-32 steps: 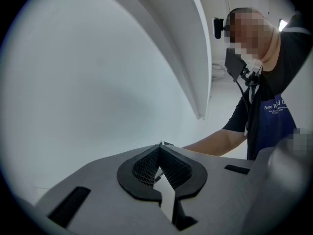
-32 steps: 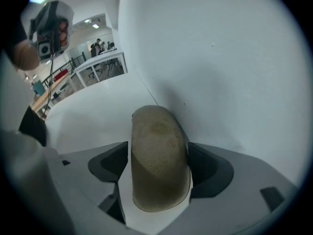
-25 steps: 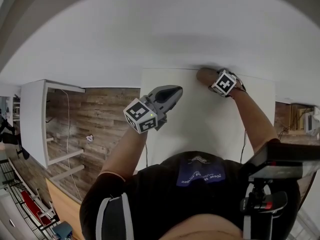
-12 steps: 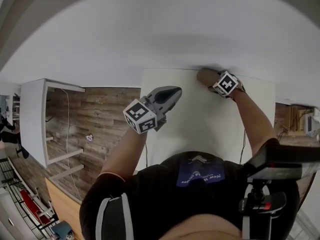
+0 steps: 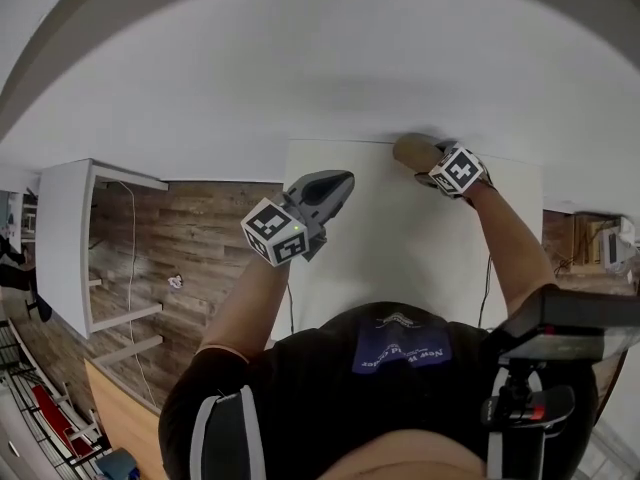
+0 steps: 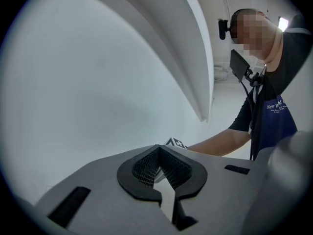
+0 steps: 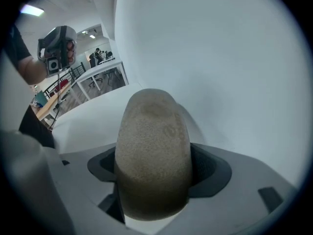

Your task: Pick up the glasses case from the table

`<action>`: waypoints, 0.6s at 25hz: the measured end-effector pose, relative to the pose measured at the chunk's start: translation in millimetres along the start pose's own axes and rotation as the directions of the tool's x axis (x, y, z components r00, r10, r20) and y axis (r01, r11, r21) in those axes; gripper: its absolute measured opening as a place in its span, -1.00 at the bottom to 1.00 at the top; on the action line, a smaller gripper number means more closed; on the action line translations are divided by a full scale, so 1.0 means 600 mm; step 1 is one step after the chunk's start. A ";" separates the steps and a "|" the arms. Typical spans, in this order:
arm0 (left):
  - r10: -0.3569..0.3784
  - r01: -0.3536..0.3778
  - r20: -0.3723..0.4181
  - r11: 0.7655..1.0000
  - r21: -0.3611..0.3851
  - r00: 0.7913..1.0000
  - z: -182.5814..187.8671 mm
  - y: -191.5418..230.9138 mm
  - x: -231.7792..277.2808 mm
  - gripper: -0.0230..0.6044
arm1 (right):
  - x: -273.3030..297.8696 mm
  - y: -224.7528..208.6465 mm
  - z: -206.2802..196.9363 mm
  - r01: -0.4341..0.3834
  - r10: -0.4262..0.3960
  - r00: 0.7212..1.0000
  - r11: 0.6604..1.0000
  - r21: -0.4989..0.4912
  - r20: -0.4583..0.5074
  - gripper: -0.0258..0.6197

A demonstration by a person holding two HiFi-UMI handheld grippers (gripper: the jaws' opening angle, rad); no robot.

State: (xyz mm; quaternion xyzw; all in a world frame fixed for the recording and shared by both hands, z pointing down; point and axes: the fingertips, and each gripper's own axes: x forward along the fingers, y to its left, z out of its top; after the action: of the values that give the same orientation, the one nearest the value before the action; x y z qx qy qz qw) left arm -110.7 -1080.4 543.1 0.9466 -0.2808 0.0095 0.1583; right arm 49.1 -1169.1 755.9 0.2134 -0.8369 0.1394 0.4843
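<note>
Over the white table [image 5: 400,258], the right claw [image 5: 428,158] grips one glasses case [image 7: 154,141].

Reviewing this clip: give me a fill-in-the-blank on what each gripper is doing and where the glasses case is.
1. The right gripper has its jaws ____ on the tan, pebble-textured glasses case.
2. The left gripper holds ____ between its shut jaws.
3. The case is at the ____ edge of the white table, next to the wall.

Missing words: shut; nothing; far
</note>
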 end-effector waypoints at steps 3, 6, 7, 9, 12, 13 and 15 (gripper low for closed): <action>0.004 -0.004 0.013 1.000 0.011 1.000 0.014 -0.017 -0.021 -0.94 | -0.038 0.021 0.018 0.018 -0.018 1.000 1.000 -0.010 0.019 0.17; 0.013 -0.014 0.025 1.000 0.018 1.000 0.024 -0.029 -0.046 -0.94 | -0.070 0.045 0.032 0.035 -0.034 0.999 0.999 -0.023 0.033 0.18; 0.017 -0.018 0.029 1.000 0.018 0.999 0.027 -0.033 -0.056 -0.94 | -0.080 0.054 0.037 0.042 -0.041 0.998 0.999 -0.028 0.036 0.18; 0.023 -0.024 0.035 1.000 0.020 0.999 0.033 -0.043 -0.077 -0.94 | -0.101 0.076 0.044 0.057 -0.055 0.998 0.998 -0.038 0.040 0.18; 0.024 -0.025 0.044 0.999 0.032 0.999 0.044 -0.061 -0.113 -0.94 | -0.134 0.113 0.055 0.077 -0.074 0.996 0.996 -0.051 0.046 0.18; 0.023 -0.025 0.048 0.999 0.036 0.999 0.048 -0.065 -0.124 -0.94 | -0.146 0.123 0.059 0.084 -0.082 0.995 0.995 -0.054 0.049 0.18; 0.021 -0.024 0.051 0.999 0.043 0.998 0.056 -0.074 -0.140 -0.94 | -0.168 0.137 0.067 0.099 -0.096 0.994 0.993 -0.058 0.056 0.18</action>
State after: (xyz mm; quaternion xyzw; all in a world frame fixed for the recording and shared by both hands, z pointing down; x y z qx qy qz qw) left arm -160.3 -1010.9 489.0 0.9465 -0.2951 -0.0066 0.1303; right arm 22.9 -1092.7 646.4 0.2429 -0.8420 0.0841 0.4743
